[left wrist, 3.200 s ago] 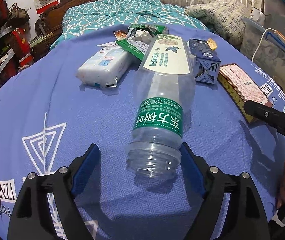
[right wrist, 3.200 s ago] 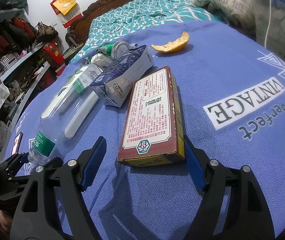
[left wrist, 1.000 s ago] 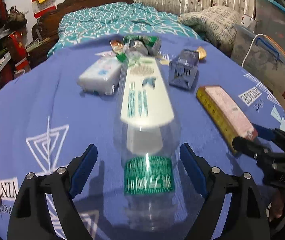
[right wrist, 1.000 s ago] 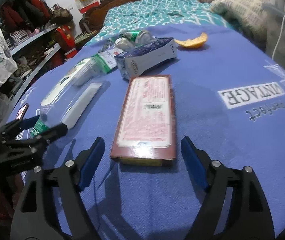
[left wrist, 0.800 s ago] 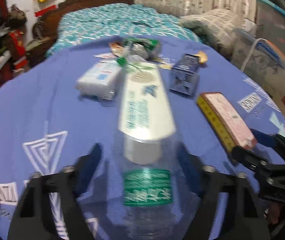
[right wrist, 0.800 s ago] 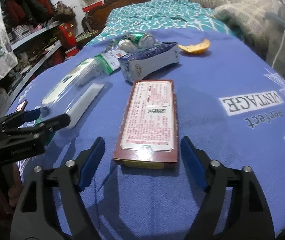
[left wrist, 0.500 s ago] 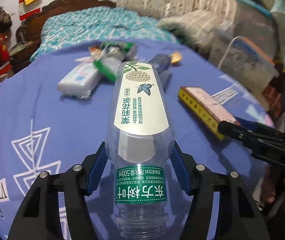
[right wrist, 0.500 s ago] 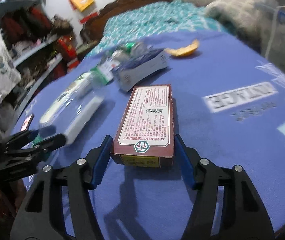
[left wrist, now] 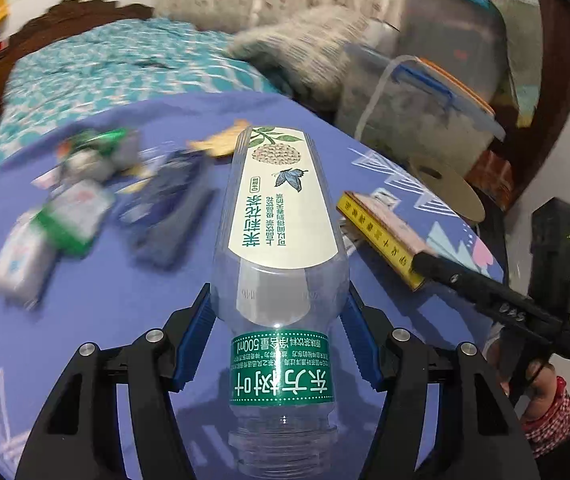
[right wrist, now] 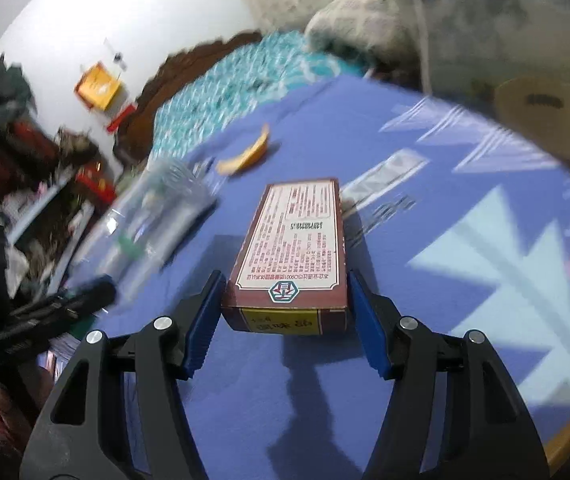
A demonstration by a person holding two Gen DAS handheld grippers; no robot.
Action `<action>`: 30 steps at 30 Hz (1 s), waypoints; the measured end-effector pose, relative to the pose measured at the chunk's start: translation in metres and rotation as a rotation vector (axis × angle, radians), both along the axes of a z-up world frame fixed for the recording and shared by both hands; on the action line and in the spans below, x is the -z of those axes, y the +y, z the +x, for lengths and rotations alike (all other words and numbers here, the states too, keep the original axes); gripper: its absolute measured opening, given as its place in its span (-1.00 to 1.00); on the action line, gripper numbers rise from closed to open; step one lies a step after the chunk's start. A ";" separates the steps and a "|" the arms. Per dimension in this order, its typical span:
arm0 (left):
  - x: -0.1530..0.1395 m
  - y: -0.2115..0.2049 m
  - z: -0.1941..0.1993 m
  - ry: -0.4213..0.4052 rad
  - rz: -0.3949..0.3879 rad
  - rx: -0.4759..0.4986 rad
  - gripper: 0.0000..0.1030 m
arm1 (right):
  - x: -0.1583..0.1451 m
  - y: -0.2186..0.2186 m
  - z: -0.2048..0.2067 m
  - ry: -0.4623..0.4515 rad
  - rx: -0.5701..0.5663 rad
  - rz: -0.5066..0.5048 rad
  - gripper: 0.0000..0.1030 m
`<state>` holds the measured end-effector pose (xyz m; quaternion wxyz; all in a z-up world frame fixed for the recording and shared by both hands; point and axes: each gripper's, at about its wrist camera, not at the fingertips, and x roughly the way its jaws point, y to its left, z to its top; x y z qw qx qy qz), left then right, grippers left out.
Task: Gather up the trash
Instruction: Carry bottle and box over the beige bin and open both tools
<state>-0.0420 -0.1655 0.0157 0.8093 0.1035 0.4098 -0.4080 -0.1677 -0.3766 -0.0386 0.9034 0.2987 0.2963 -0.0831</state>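
The left tool (left wrist: 279, 334) grips the bottle (left wrist: 281, 240), the right tool (right wrist: 285, 320) the box (right wrist: 295, 240); each thing's long axis points straight ahead.

Centre frame, the left gripper (left wrist: 279, 320) clamps an empty plastic bottle (left wrist: 281, 264), neck toward the lens, above the blue tablecloth (left wrist: 105, 320); a flat box (left wrist: 381, 236) sits at right.

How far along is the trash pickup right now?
Nothing looks binned yet. In hand: the left hand-held gripper clamps the empty bottle, the right hand-held gripper clamps the flat box. Left on the blue cloth: the dark carton, white packet, green wrapper and peel.
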 end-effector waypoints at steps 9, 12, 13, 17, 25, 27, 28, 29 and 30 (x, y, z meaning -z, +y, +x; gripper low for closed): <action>0.012 -0.137 0.007 0.027 0.063 0.172 0.14 | -0.005 -0.080 -0.034 -0.043 0.168 0.010 0.22; 0.010 -0.183 0.005 0.023 0.066 0.233 0.14 | -0.011 -0.113 -0.050 -0.071 0.257 0.011 0.22; 0.010 -0.196 0.004 0.019 0.069 0.249 0.14 | -0.012 -0.127 -0.057 -0.082 0.294 0.013 0.22; 0.011 -0.261 -0.009 -0.004 0.096 0.328 0.14 | -0.013 -0.172 -0.079 -0.093 0.405 0.037 0.22; 0.029 -0.377 -0.036 -0.073 0.217 0.455 0.50 | 0.008 -0.246 -0.089 -0.045 0.550 0.140 0.35; 0.033 -0.388 -0.038 -0.115 0.239 0.432 0.65 | 0.014 -0.249 -0.097 -0.052 0.583 0.156 0.61; 0.033 -0.390 -0.038 -0.120 0.236 0.428 0.65 | 0.014 -0.247 -0.102 -0.067 0.598 0.153 0.61; 0.032 -0.389 -0.037 -0.112 0.232 0.427 0.65 | 0.012 -0.244 -0.105 -0.075 0.608 0.130 0.61; 0.030 -0.385 -0.034 -0.099 0.220 0.417 0.65 | 0.012 -0.240 -0.106 -0.075 0.611 0.115 0.61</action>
